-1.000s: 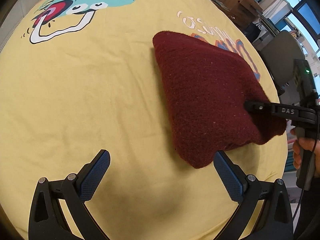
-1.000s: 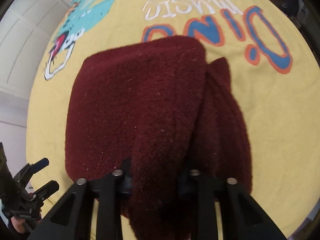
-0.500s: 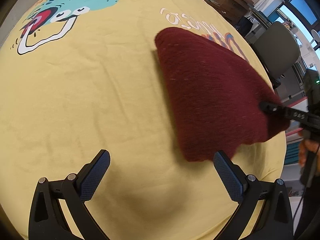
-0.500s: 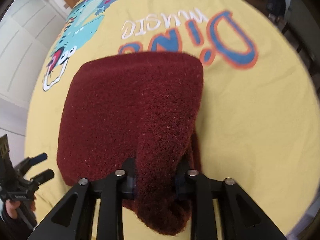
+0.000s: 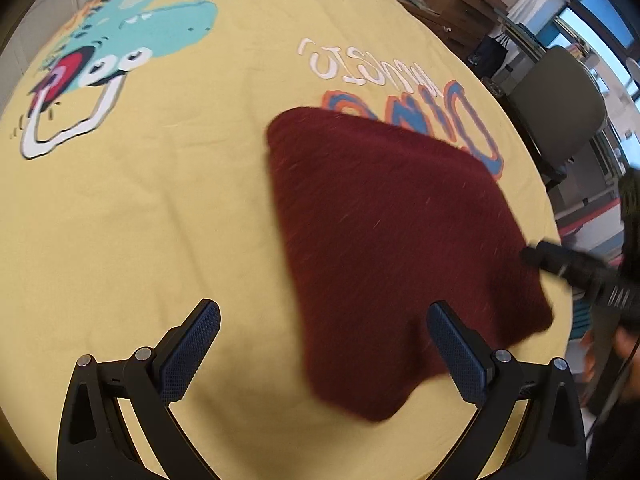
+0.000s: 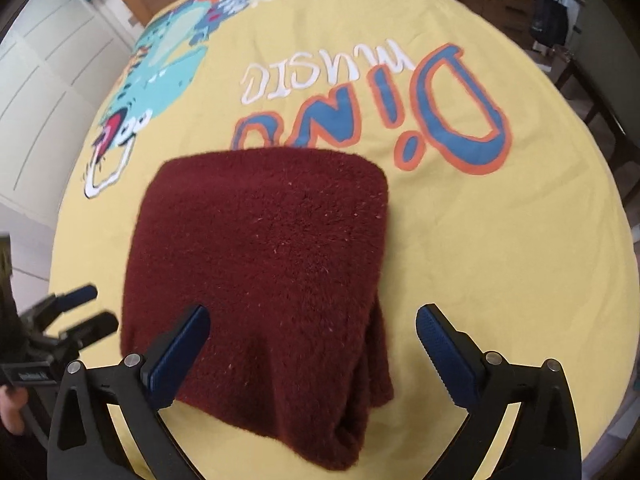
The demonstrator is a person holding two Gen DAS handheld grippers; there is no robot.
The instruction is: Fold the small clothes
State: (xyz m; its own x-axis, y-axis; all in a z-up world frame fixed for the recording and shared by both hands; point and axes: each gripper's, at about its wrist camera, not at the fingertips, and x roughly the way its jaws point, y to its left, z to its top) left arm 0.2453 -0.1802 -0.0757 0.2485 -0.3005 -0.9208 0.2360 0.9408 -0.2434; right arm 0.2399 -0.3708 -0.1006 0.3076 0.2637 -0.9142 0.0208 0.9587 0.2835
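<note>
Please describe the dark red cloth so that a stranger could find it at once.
A yellow sheet with a cartoon dinosaur and blue "Dino" lettering covers the surface. Just below that lettering lies the folded maroon fleece garment. It is the only dark, fuzzy, unprinted thing there.

Folded maroon cloth [image 6: 264, 264] — fingers [image 6: 178, 354] spread.

Black claw [image 6: 312, 344], blue textured pads [image 6: 444, 356], silver screws

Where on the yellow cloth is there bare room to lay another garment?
Bare yellow cloth lies between the dinosaur print and the maroon garment, and right of the garment below the lettering. Crowded: the garment's near edge, between the grippers.
</note>
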